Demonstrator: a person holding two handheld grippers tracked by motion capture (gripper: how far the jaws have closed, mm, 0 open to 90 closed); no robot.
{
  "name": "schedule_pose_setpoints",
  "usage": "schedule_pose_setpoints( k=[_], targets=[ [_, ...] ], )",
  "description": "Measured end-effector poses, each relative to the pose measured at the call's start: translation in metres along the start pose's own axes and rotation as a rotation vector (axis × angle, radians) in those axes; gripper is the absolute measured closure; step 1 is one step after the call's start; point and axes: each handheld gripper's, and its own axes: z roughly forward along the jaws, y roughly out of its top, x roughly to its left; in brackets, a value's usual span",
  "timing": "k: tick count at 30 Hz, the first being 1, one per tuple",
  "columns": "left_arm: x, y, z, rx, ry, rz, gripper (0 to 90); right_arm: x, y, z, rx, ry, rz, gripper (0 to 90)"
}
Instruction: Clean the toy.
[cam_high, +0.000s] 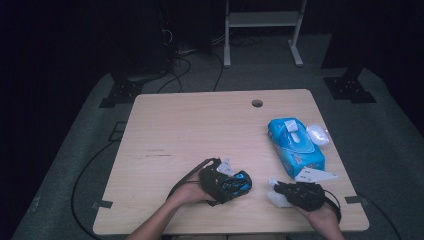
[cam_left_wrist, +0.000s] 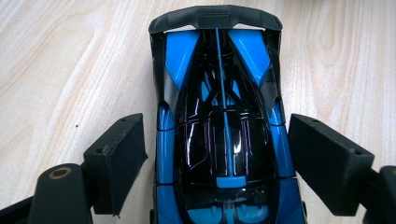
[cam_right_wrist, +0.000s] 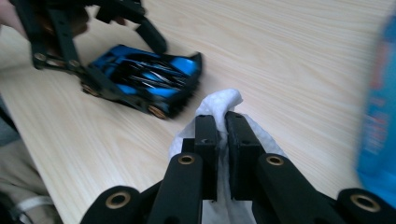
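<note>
The right tool (cam_right_wrist: 222, 122) is pinched tight on a white wipe (cam_right_wrist: 219, 105), near the front edge of the counter (cam_high: 190, 125). Just past it, the left tool (cam_left_wrist: 215, 154) has its pads apart, one on each side of the blue and black toy car (cam_left_wrist: 219, 130), which sits flat on the counter. To wipe the car well, I think the left tool should squeeze the car's sides so it cannot roll. Then the wipe can rub softly along the roof. Farther back lies the blue pack of wipes (cam_high: 295, 147).

The far and left parts of the pale wooden table (cam_high: 175, 125) lie bare, open to any passage. Along its right side a blue wet-wipe packet (cam_high: 295, 145) blocks the way, with a blue-and-black toy car (cam_high: 235, 183) near the front edge.
</note>
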Motion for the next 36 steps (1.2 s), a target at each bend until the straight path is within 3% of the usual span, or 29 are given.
schedule_pose_setpoints(
  k=[5,9,11,13,18,20,25,30,34,36],
  targets=[
    [0.001,-0.001,-0.003,-0.011,-0.005,-0.006,19.0,-0.019,-0.015,-0.024,0.041,-0.073,0.004,81.2],
    [0.002,-0.001,-0.003,-0.018,-0.007,-0.01,18.6,-0.039,-0.031,-0.033,0.096,-0.101,0.055,67.8],
    [0.002,-0.001,-0.003,-0.018,-0.008,-0.011,18.2,-0.044,-0.035,-0.034,0.099,-0.102,0.072,64.9],
    [0.002,-0.001,-0.003,-0.018,-0.007,-0.009,18.1,-0.056,-0.042,-0.037,0.096,-0.121,0.113,56.0],
    [0.002,-0.002,-0.004,-0.014,-0.009,-0.007,17.8,-0.061,-0.043,-0.045,0.061,-0.108,0.11,48.3],
    [0.002,-0.002,-0.004,-0.015,-0.005,-0.01,17.7,-0.055,-0.035,-0.05,0.027,-0.075,0.062,43.9],
    [0.0,-0.003,-0.006,-0.019,0.003,-0.011,17.6,-0.04,-0.015,-0.041,0.041,0.012,-0.059,37.2],
    [-0.001,-0.006,-0.008,-0.027,0.008,-0.018,16.6,-0.025,0.007,-0.02,0.069,0.133,-0.194,33.4],
    [-0.002,-0.01,-0.011,-0.031,0.019,-0.019,15.3,-0.015,0.022,0.002,0.082,0.21,-0.321,31.9],
    [-0.003,-0.012,-0.012,-0.032,0.022,-0.017,14.4,-0.012,0.028,0.014,0.096,0.24,-0.361,31.0]
  ],
)
